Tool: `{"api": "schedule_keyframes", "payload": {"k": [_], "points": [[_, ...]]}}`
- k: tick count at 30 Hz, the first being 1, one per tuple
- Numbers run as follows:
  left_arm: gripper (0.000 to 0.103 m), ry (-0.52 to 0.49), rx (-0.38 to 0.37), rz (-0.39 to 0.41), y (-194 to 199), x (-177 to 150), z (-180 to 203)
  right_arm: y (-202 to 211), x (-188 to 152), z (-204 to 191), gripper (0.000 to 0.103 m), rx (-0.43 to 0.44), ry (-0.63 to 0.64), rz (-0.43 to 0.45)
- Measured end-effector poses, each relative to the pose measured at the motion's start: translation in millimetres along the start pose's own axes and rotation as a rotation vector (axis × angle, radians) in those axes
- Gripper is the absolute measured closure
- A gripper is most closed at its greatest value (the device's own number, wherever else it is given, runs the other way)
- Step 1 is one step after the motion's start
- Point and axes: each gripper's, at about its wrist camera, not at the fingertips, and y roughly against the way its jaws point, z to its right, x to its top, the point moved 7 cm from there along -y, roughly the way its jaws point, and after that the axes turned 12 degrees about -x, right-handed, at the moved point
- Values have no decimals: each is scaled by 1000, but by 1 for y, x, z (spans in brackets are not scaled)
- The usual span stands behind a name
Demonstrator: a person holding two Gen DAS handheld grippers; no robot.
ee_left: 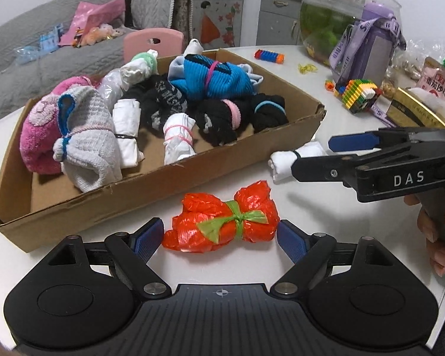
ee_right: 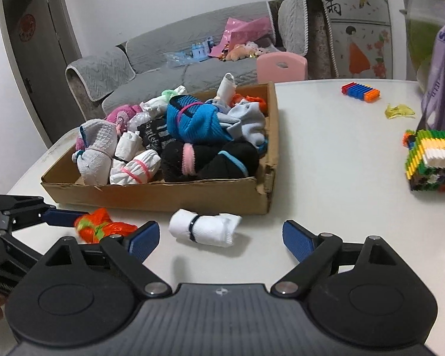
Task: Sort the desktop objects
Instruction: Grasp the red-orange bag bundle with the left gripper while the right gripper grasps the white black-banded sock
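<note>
I have the left gripper (ee_left: 219,237) low over the near edge of the worktop (ee_right: 326,148), its jaws spread with the red plastic bundle (ee_left: 222,222) lying between them; the pads sit just beside its two ends and I cannot see them pressing it. The bundle is crumpled bag film knotted round the middle with a green strip (ee_left: 237,218), so I judge it very light, soft and a little slippery, likely to squash and rustle. I would take it across the waist at the knot, where the film is bunched firmest, not by a loose puffed end that could slide out

My right gripper (ee_right: 221,237) also has its jaws wide apart and empty, and the rolled white sock (ee_right: 204,230) lies just ahead of them, close against the front wall of the cardboard box (ee_right: 163,198). The sock is soft, springy cloth held by a dark band (ee_right: 194,227); it should be light and forgiving, and gripping over the band should keep the roll from unwinding

The box, already heaped with tied sock bundles, stands toward the worktop's left edge
</note>
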Motion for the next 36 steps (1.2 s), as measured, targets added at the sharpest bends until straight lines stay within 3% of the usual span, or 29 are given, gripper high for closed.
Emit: {"api": "schedule_keyframes", "payload": {"k": [9,19,28,36], "points": [[14,6,18,23,-1,-2,-2,-4,-3,-21,15,-23,60,5],[13,-1,52,36,-4,-2,0,-9,-6,-33,31,-53,101,6],[12,58,115,58,-6,2,-8,-9,-6,-31,48,-92,122,19],[12,93,122,64,-3,1,-7,-8,-5,-28,49,-75,111,18]]}}
